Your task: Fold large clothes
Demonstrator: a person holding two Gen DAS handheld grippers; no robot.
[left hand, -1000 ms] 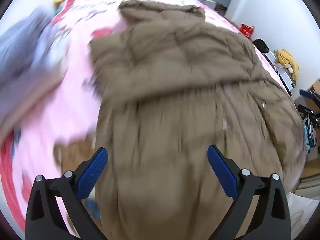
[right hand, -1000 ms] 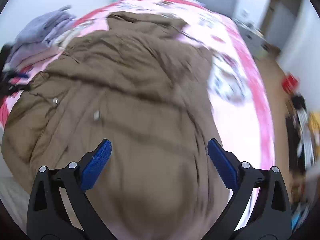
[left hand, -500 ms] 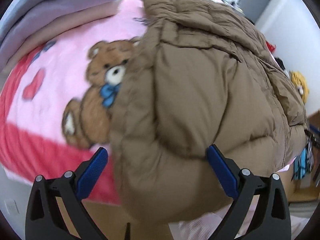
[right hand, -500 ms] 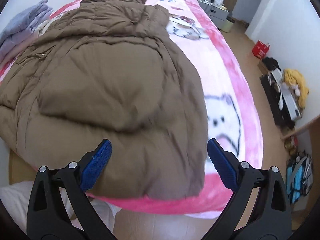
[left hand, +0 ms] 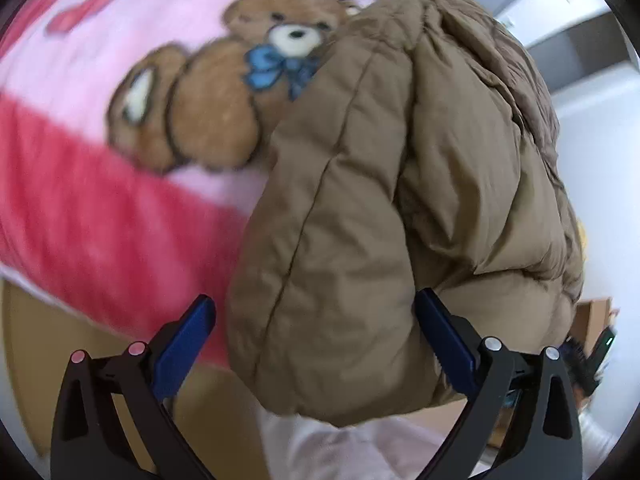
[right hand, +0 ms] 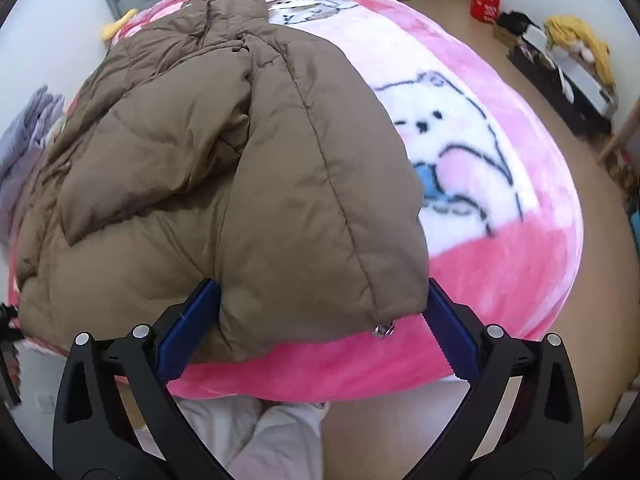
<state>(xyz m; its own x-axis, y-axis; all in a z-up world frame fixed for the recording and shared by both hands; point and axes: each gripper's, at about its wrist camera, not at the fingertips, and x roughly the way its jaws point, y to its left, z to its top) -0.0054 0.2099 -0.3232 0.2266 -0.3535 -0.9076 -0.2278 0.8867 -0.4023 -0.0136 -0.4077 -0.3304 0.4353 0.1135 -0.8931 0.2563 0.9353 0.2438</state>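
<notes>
A large brown puffer coat (left hand: 400, 184) lies on a pink and red bed blanket (left hand: 100, 216), its hem hanging over the near edge. My left gripper (left hand: 316, 340) is open, with the coat's lower left corner bulging between its blue pads (left hand: 184, 336). In the right wrist view the same coat (right hand: 224, 160) spreads across the bed. My right gripper (right hand: 320, 324) is open too, its blue pads (right hand: 452, 332) either side of the coat's lower right corner, where a metal snap (right hand: 384, 330) shows.
The blanket (right hand: 500, 256) carries bear prints. A pile of grey clothes (right hand: 28, 128) lies at the bed's left side. Wooden floor (right hand: 600, 280) runs to the right, with a red bag (right hand: 486, 4), a yellow item (right hand: 580, 36) and clutter along the wall. A person's light trousers (right hand: 260, 436) are below.
Both grippers have dropped toward the bed's near edge and closed in on the coat's hem corners. The coat now fills the space between each pair of pads.
</notes>
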